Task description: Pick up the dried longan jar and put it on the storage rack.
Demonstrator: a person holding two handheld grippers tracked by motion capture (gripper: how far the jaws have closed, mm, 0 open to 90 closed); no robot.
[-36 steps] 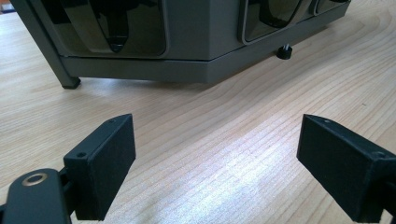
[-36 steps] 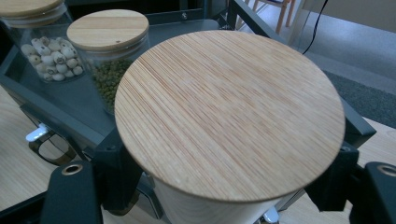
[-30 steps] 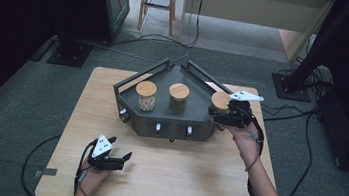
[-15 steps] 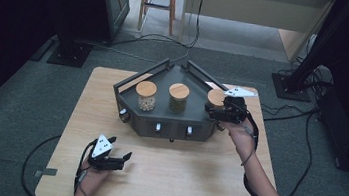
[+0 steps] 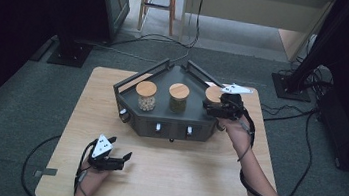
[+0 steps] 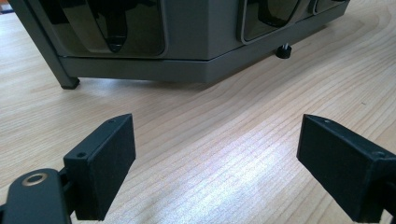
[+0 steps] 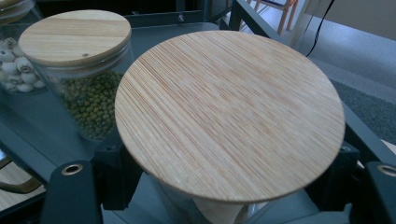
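A dark grey angular rack [image 5: 174, 126] stands at the back middle of the wooden table [image 5: 192, 181]. Three glass jars with round wooden lids are at it. The left jar [image 5: 145, 96] holds pale round pieces and the middle jar [image 5: 178, 98] holds green beans. My right gripper [image 5: 211, 106] is shut on the right jar [image 5: 213, 93] just below its lid, at the rack's right end. In the right gripper view that lid [image 7: 229, 112] is close up, with a black jaw on each side under it. My left gripper [image 5: 121, 148] rests open near the table's front left, nothing between its jaws [image 6: 215, 158].
The rack's front wall [image 6: 187, 37] carries dark windows and small knobs, and it stands on short feet. Raised rails edge the rack's back corners. Cables trail off the table on both sides. A ladder and dark stands are on the floor beyond the table.
My right gripper has carried the right jar a little to the left and away, further over the rack. The left gripper has stayed put.
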